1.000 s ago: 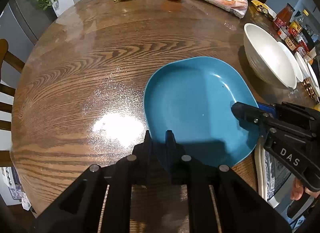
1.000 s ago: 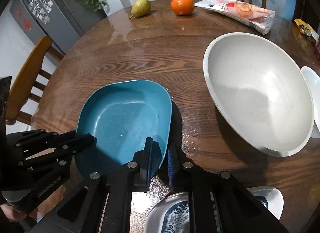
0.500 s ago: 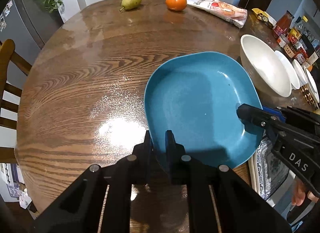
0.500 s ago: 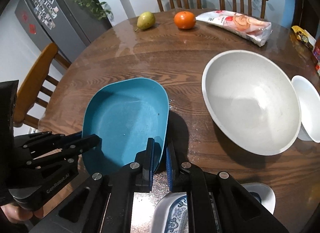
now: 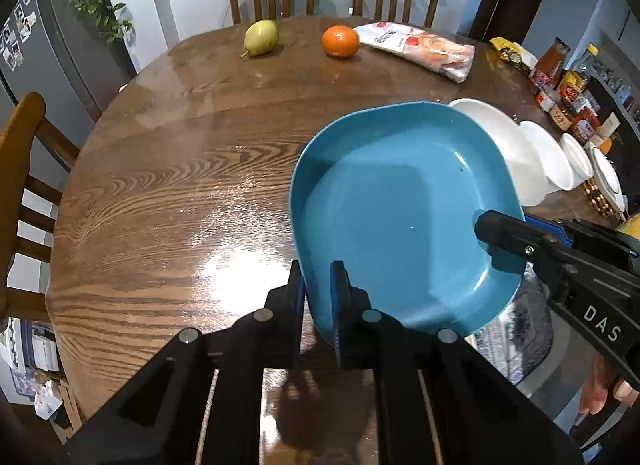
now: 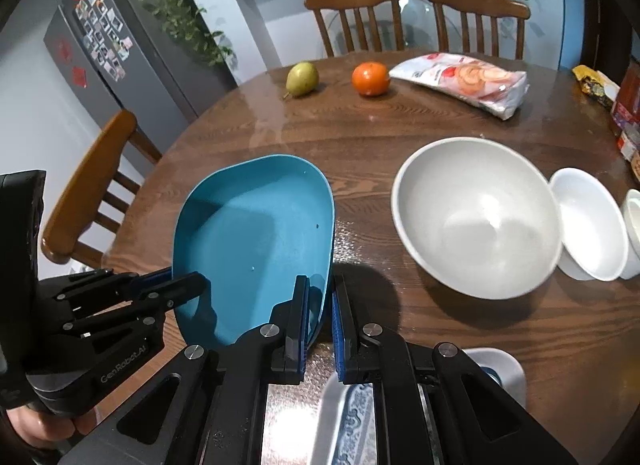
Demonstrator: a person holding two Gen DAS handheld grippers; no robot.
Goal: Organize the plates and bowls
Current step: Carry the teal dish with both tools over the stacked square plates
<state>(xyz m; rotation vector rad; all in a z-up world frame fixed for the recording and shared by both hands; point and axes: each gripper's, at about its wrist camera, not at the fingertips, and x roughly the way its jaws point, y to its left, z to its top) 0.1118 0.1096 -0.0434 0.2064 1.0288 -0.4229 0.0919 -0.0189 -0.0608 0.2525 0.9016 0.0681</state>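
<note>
While gripped on two edges, the plate is seen above the table.
Left gripper [image 5: 318,289]: fingers pinched on the near rim of the teal rounded-square plate [image 5: 400,217].
Plate: held tilted over the round wooden table [image 5: 168,169].
Right gripper [image 6: 320,311]: fingers clamped on the plate's right rim.
Large white round bowl [image 6: 476,217]: rested on the table, right of the plate.
</note>
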